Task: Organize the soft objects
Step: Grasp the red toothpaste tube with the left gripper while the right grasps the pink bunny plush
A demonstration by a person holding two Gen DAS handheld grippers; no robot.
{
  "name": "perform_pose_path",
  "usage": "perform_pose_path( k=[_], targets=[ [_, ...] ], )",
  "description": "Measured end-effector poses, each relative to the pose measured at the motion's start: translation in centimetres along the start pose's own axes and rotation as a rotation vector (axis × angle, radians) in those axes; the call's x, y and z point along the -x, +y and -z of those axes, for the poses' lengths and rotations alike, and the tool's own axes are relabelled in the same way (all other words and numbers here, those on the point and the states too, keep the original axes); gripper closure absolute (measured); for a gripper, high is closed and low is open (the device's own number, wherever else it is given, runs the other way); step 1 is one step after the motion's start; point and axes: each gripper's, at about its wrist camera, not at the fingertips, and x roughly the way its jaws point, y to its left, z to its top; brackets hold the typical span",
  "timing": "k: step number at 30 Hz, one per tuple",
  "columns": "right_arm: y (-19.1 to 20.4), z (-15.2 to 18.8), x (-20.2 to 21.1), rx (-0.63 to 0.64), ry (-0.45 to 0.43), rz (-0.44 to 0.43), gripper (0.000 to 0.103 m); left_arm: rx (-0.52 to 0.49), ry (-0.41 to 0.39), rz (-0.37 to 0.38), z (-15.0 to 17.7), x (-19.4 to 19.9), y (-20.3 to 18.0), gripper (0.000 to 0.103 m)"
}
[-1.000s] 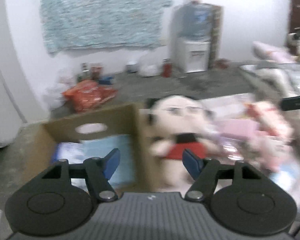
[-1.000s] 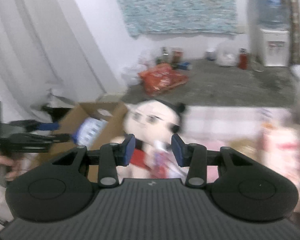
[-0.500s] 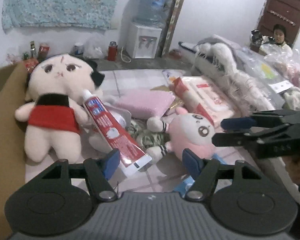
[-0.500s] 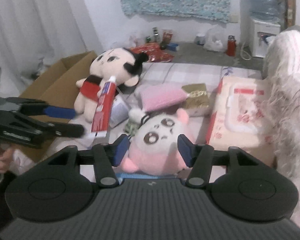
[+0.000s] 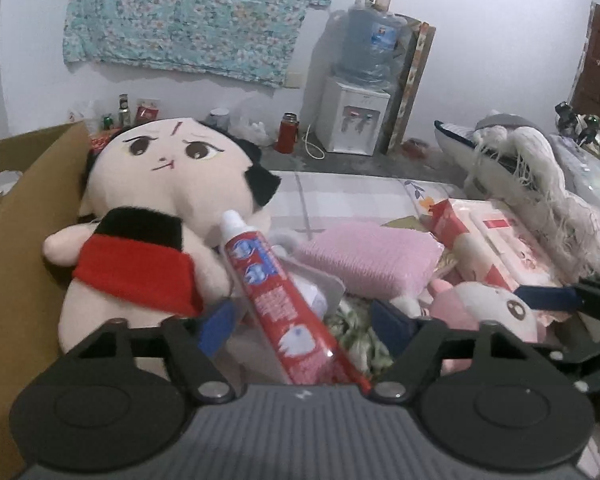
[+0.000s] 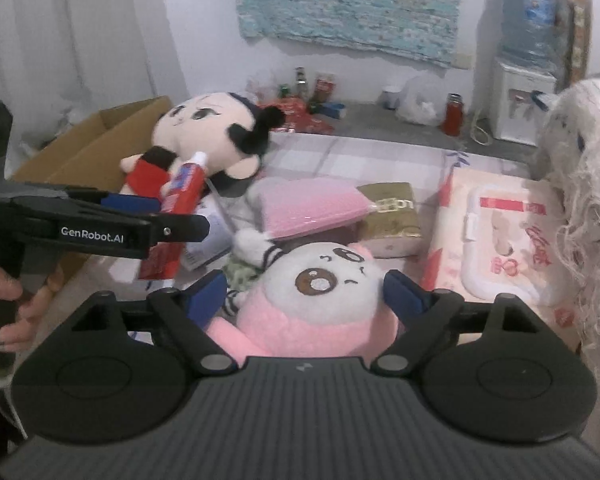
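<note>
Your right gripper (image 6: 302, 294) is opening its fingers, and the pink plush (image 6: 320, 296) sits between them with its white face up; a gap shows on each side, so the pads do not press on it. Your left gripper (image 5: 304, 326) has its fingers partly open, with the red toothpaste tube (image 5: 278, 292) lying between them, not squeezed, its white cap toward the big doll (image 5: 156, 216). That doll, in a red and black top, leans against the wall of the cardboard box (image 5: 20, 240) at the left edge of the bed (image 5: 340, 196). A pink cushion (image 5: 370, 258) lies just behind the pink plush, beside a gold packet (image 6: 392, 212) and a pack of wipes (image 6: 500, 240). In the right wrist view your left hand (image 6: 12, 308) grips the handle of the left gripper, whose fingers reach over the tube. A shaggy white throw (image 6: 588, 200) hangs at the right.
</note>
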Motion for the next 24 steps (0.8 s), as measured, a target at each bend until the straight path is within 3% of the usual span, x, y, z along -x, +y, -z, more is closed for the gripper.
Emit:
perform_pose_path(
  k=[2, 5, 6, 18, 22, 24],
  targets=[
    [-0.3, 0.3, 0.0, -0.035, -0.009, 0.014, 0.017, -0.007, -0.006, -0.014, -0.4, -0.6, -0.1, 0.041],
    [-0.8, 0.9, 0.0, -0.058, -0.011, 0.024, 0.017, 0.005, -0.020, -0.035, -0.5, -0.8, 0.4, 0.063],
    [-0.9, 1.1, -0.2, -0.062, -0.012, 0.026, 0.017, 0.008, -0.024, -0.046, -0.5, -0.7, 0.7, 0.064],
    [-0.3, 1.8, -3.1, -0.078, 0.069, -0.025, 0.012, -0.016, -0.035, -0.032, 0.5, 0.7, 1.4, 0.071],
    [0.0, 2.4, -2.8, -0.099, 0.044, -0.028, 0.025, -0.024, -0.047, -0.028, 0.6, 1.1, 1.3, 0.073],
    [0.5, 2.6, -2.3, -0.079, 0.021, 0.001, 0.026, -0.035, -0.049, -0.023, 0.6, 1.4, 1.1, 0.073]
  ],
)
